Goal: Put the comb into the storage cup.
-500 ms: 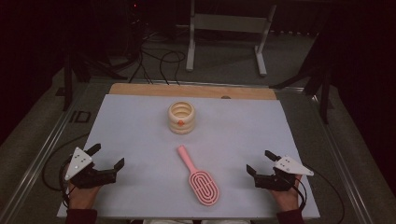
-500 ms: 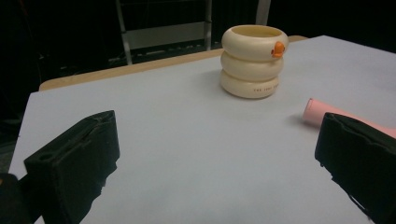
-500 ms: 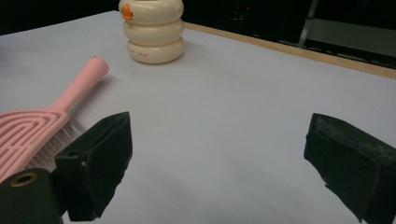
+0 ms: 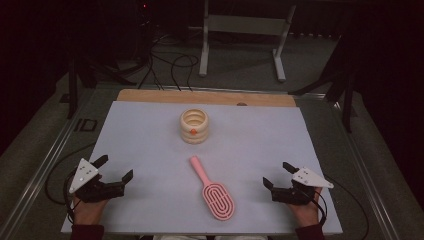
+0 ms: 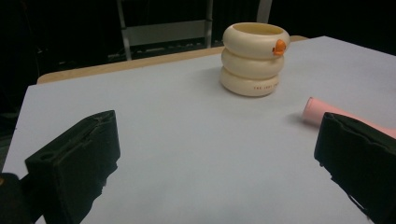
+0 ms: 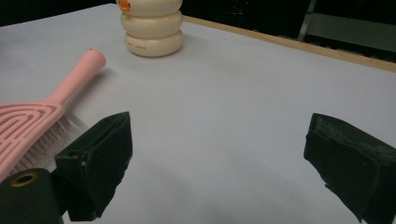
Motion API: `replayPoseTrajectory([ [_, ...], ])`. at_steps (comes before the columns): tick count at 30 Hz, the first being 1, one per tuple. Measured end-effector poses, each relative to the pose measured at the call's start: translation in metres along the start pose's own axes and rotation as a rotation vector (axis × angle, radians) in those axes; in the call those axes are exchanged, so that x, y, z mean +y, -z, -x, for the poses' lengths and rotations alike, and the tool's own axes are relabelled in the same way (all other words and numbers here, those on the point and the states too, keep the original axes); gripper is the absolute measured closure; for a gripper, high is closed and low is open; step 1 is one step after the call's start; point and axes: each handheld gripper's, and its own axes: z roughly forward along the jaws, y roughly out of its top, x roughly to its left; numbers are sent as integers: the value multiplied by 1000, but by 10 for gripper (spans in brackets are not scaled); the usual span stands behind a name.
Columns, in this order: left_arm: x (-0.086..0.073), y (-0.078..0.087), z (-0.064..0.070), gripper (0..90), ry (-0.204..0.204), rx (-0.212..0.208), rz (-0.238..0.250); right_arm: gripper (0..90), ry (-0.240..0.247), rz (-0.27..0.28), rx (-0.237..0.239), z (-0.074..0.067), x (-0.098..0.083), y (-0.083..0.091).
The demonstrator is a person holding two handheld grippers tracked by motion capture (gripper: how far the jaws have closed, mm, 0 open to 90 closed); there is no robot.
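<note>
A pink hairbrush [image 4: 214, 191] lies flat near the front middle of the white table [image 4: 150, 130], handle pointing away and to the left. A cream ribbed cup [image 4: 194, 125] with an orange mark stands upright farther back. My left gripper [image 4: 115, 167] rests at the front left, open and empty. At the front right my right gripper [image 4: 278, 174] is also open with nothing between its jaws. The cup [image 5: 254, 58] and the brush handle tip [image 5: 314, 109] appear in the left gripper view. The brush [image 6: 42, 123] lies left of the jaws in the right gripper view, the cup [image 6: 151, 28] beyond it.
A wooden strip [image 4: 205, 97] edges the table's far side. Beyond it stand a metal frame [image 4: 242, 35] and cables [image 4: 165, 67] on the dark floor. Metal rails [image 4: 45, 170] run along both sides of the table.
</note>
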Motion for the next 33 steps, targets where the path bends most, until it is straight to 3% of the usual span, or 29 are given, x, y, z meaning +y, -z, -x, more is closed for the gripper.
replayPoseTrajectory([
  [12, 4, -3, 4, 21, 5, 0, -10, 80, -5, -10, 4, 0, -1, -2],
  [33, 13, -19, 16, 34, -31, -27, -47, 81, 1, -28, 20, -4, 0, -5],
])
